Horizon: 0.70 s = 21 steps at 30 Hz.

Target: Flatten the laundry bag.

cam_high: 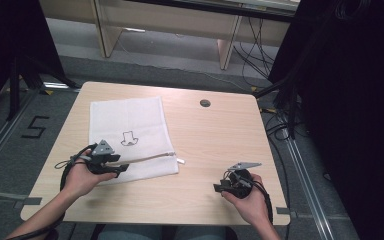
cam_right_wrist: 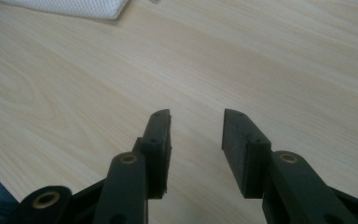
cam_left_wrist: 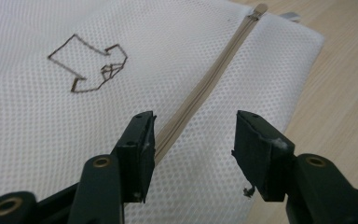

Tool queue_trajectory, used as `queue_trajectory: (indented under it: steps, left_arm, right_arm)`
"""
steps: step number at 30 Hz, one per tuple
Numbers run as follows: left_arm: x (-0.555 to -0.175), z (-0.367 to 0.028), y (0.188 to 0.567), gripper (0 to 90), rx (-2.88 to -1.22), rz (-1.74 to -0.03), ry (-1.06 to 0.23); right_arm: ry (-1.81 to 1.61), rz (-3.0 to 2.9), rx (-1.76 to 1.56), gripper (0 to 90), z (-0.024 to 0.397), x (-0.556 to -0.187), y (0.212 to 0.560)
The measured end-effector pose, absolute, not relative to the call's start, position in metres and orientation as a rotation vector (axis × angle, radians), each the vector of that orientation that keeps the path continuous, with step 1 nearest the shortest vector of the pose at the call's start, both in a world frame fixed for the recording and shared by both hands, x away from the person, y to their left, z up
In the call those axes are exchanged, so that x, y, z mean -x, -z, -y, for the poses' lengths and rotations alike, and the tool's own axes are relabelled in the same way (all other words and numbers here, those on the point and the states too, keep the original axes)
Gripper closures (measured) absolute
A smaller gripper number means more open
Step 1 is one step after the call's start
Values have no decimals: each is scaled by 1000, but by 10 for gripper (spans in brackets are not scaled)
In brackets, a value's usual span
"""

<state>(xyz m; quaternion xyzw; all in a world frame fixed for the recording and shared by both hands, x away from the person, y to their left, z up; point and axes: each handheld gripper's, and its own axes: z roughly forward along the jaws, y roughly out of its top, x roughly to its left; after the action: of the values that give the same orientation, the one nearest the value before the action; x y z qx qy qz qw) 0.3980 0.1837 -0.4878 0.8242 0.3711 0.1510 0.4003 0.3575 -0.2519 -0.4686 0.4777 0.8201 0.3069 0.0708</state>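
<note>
Light wood desk (cam_high: 205, 145), grey floor and cables beyond. White mesh laundry bag (cam_high: 130, 135) lies flat on the desk's left half, beige zipper (cam_left_wrist: 200, 88) running across its near end, pull tab (cam_high: 180, 161) at the right corner. Left gripper (cam_left_wrist: 193, 140) hovers over the bag — fingers open, straddling the zipper line, nothing clamped; likely placed to pin the fabric. Right gripper (cam_right_wrist: 196, 140) sits over bare wood, well apart from the bag — fingers open, empty, probably waiting to take the tab.
</note>
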Motion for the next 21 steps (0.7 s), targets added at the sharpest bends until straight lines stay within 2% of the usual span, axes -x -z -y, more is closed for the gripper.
queue_trajectory:
  steps: [6, 13, 21]
  left_arm:
    - [-397, -162, 485, 483, -2076, -866, -367]
    - [-394, -140, 479, 658, -2102, -794, -366]
    - [-399, -120, 485, 673, -2204, -763, -294]
  right_arm:
    - [-927, -2472, -1435, 625, 254, -359, 472]
    - [-914, -2447, -1455, 628, 257, -358, 464]
    - [-964, -2479, -1436, 628, 254, -361, 468]
